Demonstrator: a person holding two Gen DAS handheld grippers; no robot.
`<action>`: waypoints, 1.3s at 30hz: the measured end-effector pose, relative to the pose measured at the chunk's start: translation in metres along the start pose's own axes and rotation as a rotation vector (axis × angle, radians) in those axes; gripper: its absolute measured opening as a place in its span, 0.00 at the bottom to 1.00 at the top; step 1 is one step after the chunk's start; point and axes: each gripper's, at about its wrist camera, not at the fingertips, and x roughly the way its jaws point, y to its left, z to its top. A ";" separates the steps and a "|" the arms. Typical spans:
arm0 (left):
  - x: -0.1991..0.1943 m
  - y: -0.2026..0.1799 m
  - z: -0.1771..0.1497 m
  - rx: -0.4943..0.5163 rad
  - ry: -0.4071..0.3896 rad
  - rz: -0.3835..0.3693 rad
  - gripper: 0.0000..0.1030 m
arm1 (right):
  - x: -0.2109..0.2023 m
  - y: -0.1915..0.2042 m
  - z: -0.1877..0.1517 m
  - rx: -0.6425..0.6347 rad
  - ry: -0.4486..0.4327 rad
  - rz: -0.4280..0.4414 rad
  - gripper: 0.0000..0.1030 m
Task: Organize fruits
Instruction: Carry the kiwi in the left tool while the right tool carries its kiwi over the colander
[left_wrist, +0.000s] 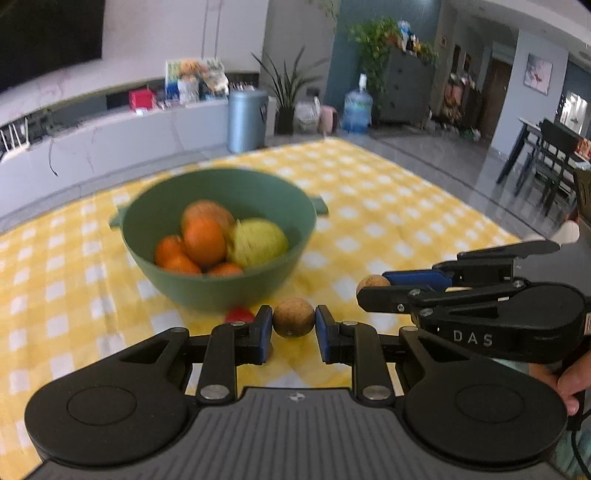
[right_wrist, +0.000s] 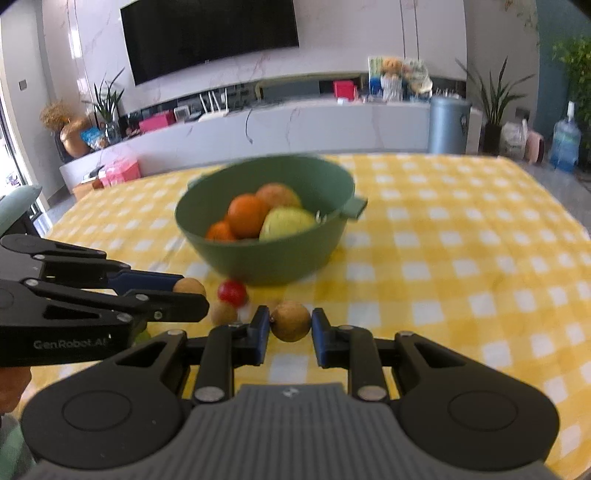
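A: What is the left gripper (left_wrist: 293, 325) doing?

B: Its blue fingers (left_wrist: 263, 328) pinch a small round brown fruit (left_wrist: 293, 318), one pad on each side, and the fruit hangs just in front of the green bowl (left_wrist: 221, 284).

A: And the right gripper (right_wrist: 290, 325)?

B: The same picture: its fingers (right_wrist: 261, 330) are closed on a second brown fruit (right_wrist: 290, 320), a bit more yellowish and slightly oval. From the left wrist view it shows at the right edge, seen from the side, with that fruit peeking out at its tip.

A: Where is the bowl?

B: On the worktop, which is covered by a yellow and white checked cloth (right_wrist: 461, 258). It stands near the middle, beyond both grippers, and has a small tab handle (right_wrist: 356, 206) on its rim.

A: What lies in it?

B: Several oranges (right_wrist: 246, 216), a yellow-green fruit (right_wrist: 288, 223) beside them, and a paler orange-brown one behind. They are blurred, so I cannot tell the exact count.

A: Anything left on the cloth?

B: A small red fruit (right_wrist: 231, 291) lies right at the near foot of the bowl, and another brown fruit (right_wrist: 223, 314) lies just beside it, closer to the grippers. Both are between the two grippers in the right wrist view
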 end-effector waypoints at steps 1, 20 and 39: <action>-0.002 0.001 0.004 -0.002 -0.018 0.009 0.27 | -0.001 0.001 0.004 -0.005 -0.015 -0.001 0.20; 0.007 0.035 0.052 -0.073 -0.139 0.335 0.27 | 0.043 0.026 0.077 -0.097 -0.215 -0.040 0.20; 0.042 0.056 0.037 -0.113 -0.058 0.314 0.27 | 0.100 0.022 0.072 -0.093 -0.125 -0.032 0.20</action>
